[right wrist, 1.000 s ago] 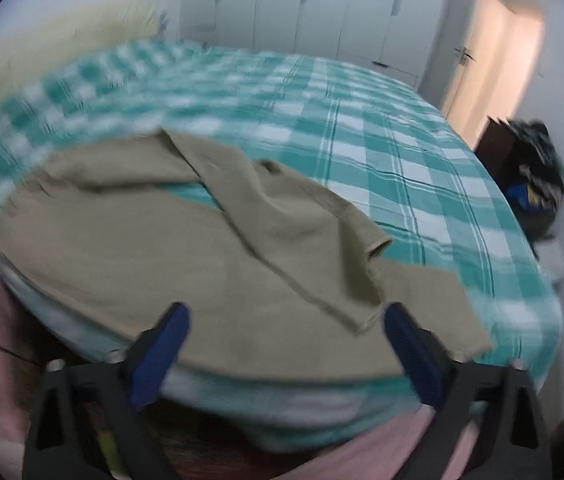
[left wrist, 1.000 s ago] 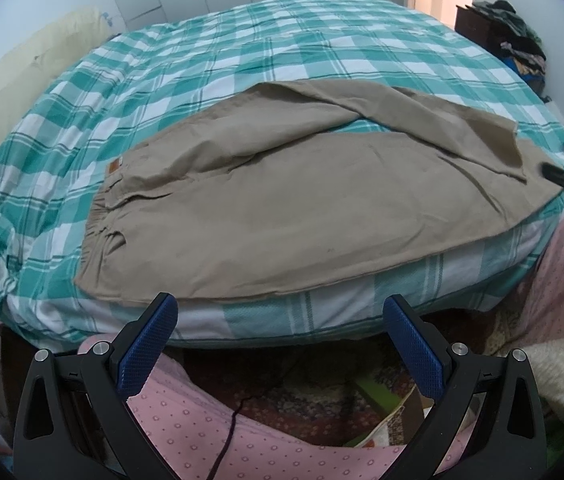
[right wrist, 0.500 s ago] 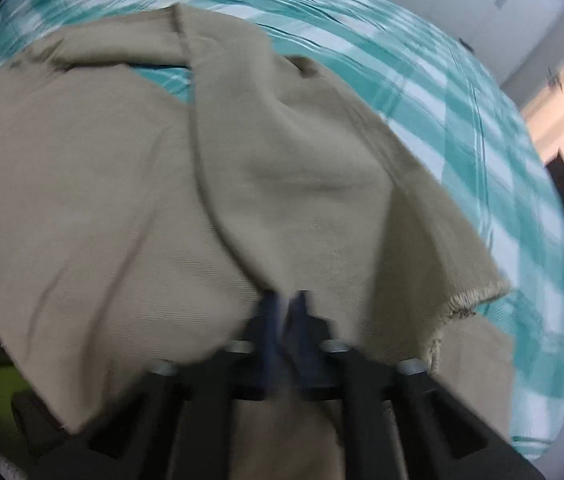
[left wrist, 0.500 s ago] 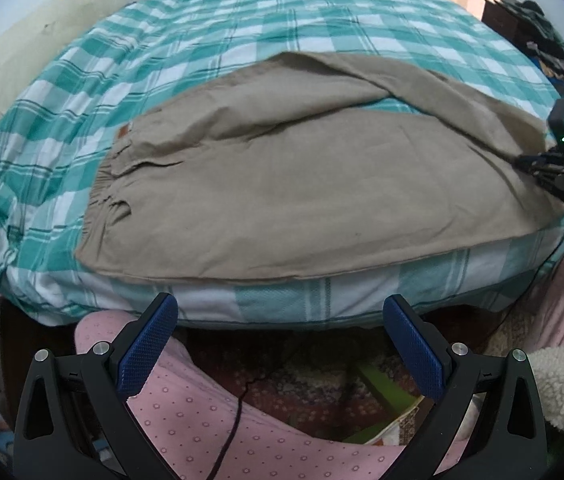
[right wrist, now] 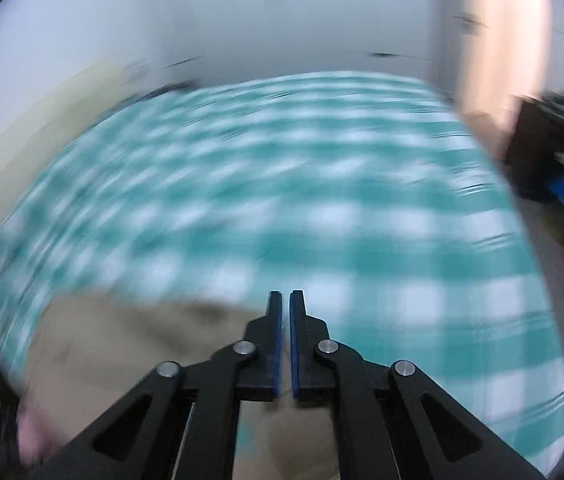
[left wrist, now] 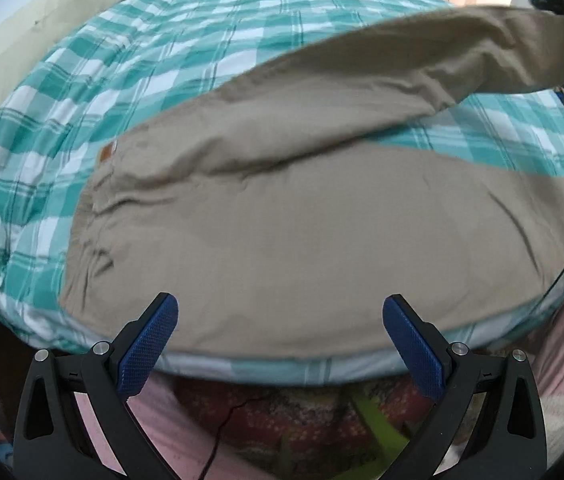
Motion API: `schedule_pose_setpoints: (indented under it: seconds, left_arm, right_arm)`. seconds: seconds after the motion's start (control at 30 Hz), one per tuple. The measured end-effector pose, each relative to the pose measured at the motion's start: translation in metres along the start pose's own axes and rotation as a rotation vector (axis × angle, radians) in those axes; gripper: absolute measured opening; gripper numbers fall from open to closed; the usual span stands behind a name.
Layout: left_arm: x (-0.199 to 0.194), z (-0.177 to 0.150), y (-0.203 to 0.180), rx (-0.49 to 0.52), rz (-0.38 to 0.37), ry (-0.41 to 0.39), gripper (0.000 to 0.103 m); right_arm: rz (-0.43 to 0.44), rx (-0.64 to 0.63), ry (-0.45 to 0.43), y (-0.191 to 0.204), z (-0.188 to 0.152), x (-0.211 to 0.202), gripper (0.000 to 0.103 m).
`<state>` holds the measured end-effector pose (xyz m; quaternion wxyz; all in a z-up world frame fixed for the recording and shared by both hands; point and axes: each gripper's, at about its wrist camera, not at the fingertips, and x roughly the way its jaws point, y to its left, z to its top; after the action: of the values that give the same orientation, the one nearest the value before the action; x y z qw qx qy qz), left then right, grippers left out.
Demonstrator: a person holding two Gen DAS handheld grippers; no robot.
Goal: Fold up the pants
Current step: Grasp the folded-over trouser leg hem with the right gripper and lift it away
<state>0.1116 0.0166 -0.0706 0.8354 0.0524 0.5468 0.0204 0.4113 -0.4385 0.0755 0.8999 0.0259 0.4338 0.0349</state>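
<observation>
Across the checked bed (left wrist: 202,64) our soft, limp tan pants (left wrist: 282,232) lay, one leg lifted toward two o'clock in our narrow, slightly opening right tool (right wrist: 285,300), best pinched at hems, left tool (left wrist: 280,312) wide, empty.

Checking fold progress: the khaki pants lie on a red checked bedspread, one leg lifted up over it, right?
Not red: the left wrist view shows the bedspread is teal and white checked. The khaki pants do lie on it, with one leg lifted.
</observation>
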Motion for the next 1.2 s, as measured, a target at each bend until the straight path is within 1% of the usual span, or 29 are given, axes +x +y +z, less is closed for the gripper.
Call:
schedule_pose_setpoints:
  seconds: [0.07, 0.1, 0.13, 0.17, 0.2, 0.3, 0.33, 0.4, 0.43, 0.47, 0.5, 0.53, 0.57, 0.6, 0.63, 0.67, 0.73, 0.77, 0.8, 0.83, 0.9, 0.93, 0.97, 1.0, 1.07, 1.1, 1.13, 1.17, 1.2]
  left_arm:
    - [0.004, 0.007, 0.005, -0.012, 0.023, 0.005, 0.102]
    - [0.007, 0.007, 0.008, -0.022, 0.028, 0.007, 0.102]
    - [0.013, 0.006, 0.015, -0.040, 0.037, 0.015, 0.102]
    - [0.020, 0.005, 0.019, -0.053, 0.043, 0.026, 0.102]
    - [0.027, 0.005, 0.023, -0.065, 0.048, 0.042, 0.102]
    - [0.060, 0.012, 0.035, -0.117, 0.037, 0.101, 0.102]
    - [0.069, 0.017, 0.037, -0.131, 0.022, 0.106, 0.102]
    - [0.085, 0.032, 0.034, -0.137, -0.002, 0.102, 0.102]
    - [0.092, 0.040, 0.032, -0.130, -0.006, 0.097, 0.102]
    - [0.099, 0.049, 0.029, -0.124, 0.000, 0.100, 0.102]
    - [0.102, 0.055, 0.026, -0.124, 0.005, 0.103, 0.102]
    - [0.105, 0.061, 0.024, -0.128, -0.001, 0.102, 0.102]
    - [0.104, 0.065, 0.020, -0.136, -0.015, 0.096, 0.102]
    - [0.103, 0.067, 0.018, -0.140, -0.026, 0.092, 0.102]
    - [0.103, 0.067, 0.013, -0.137, -0.034, 0.092, 0.102]
    - [0.104, 0.065, 0.007, -0.127, -0.037, 0.102, 0.102]
    - [0.109, 0.060, -0.001, -0.098, -0.035, 0.127, 0.102]
    - [0.112, 0.058, -0.005, -0.076, -0.027, 0.145, 0.102]
    - [0.113, 0.058, -0.006, -0.064, -0.020, 0.154, 0.102]
    - [0.111, 0.057, -0.005, -0.057, -0.015, 0.153, 0.102]
    - [0.107, 0.062, 0.005, -0.082, -0.027, 0.131, 0.102]
    - [0.107, 0.065, 0.008, -0.098, -0.033, 0.124, 0.102]
    - [0.110, 0.070, 0.015, -0.130, -0.046, 0.122, 0.102]
    - [0.114, 0.075, 0.019, -0.153, -0.060, 0.127, 0.102]
    - [0.124, 0.090, 0.025, -0.191, -0.100, 0.143, 0.102]
    - [0.127, 0.097, 0.025, -0.193, -0.118, 0.136, 0.102]
    - [0.130, 0.109, 0.024, -0.178, -0.120, 0.119, 0.102]
    - [0.132, 0.119, 0.024, -0.168, -0.102, 0.100, 0.102]
    - [0.135, 0.129, 0.024, -0.163, -0.080, 0.073, 0.102]
  right_arm:
    - [-0.166, 0.091, -0.024, -0.035, 0.025, 0.034, 0.028]
    - [-0.206, 0.139, -0.020, -0.052, 0.022, 0.050, 0.028]
    - [-0.198, 0.182, -0.005, -0.063, 0.011, 0.064, 0.028]
    - [-0.170, 0.215, 0.014, -0.070, 0.000, 0.075, 0.028]
    - [-0.123, 0.252, 0.046, -0.078, -0.021, 0.089, 0.028]
    - [-0.023, 0.347, 0.164, -0.095, -0.097, 0.131, 0.028]
    - [0.021, 0.407, 0.197, -0.103, -0.126, 0.147, 0.028]
    - [0.086, 0.506, 0.219, -0.118, -0.162, 0.165, 0.028]
    - [0.144, 0.581, 0.214, -0.125, -0.182, 0.178, 0.029]
    - [0.184, 0.625, 0.199, -0.133, -0.192, 0.185, 0.029]
    - [0.236, 0.681, 0.171, -0.136, -0.201, 0.193, 0.032]
    - [0.304, 0.750, 0.121, -0.140, -0.209, 0.202, 0.036]
    - [0.344, 0.791, 0.087, -0.141, -0.212, 0.205, 0.048]
    - [0.392, 0.836, 0.043, -0.142, -0.213, 0.212, 0.055]
    - [0.419, 0.857, 0.012, -0.142, -0.210, 0.219, 0.055]
    - [0.423, 0.853, 0.007, -0.140, -0.206, 0.226, 0.053]
    - [0.371, 0.785, 0.042, -0.131, -0.195, 0.235, 0.016]
    - [0.315, 0.726, 0.088, -0.125, -0.185, 0.237, 0.003]
    - [0.286, 0.682, 0.114, -0.122, -0.177, 0.230, 0.003]
    - [0.284, 0.668, 0.113, -0.121, -0.171, 0.219, 0.003]
    - [0.333, 0.674, 0.072, -0.126, -0.161, 0.175, 0.003]
    - [0.330, 0.652, 0.067, -0.130, -0.161, 0.155, 0.002]
    - [0.274, 0.613, 0.090, -0.131, -0.165, 0.150, 0.002]
    - [0.178, 0.546, 0.176, -0.129, -0.176, 0.159, 0.002]
    - [0.066, 0.489, 0.353, -0.126, -0.204, 0.189, 0.003]
    - [0.055, 0.468, 0.376, -0.124, -0.215, 0.197, 0.003]
    - [0.039, 0.430, 0.352, -0.121, -0.218, 0.197, 0.003]
    - [0.026, 0.411, 0.335, -0.119, -0.217, 0.195, 0.013]
    - [0.000, 0.404, 0.318, -0.118, -0.212, 0.192, 0.026]
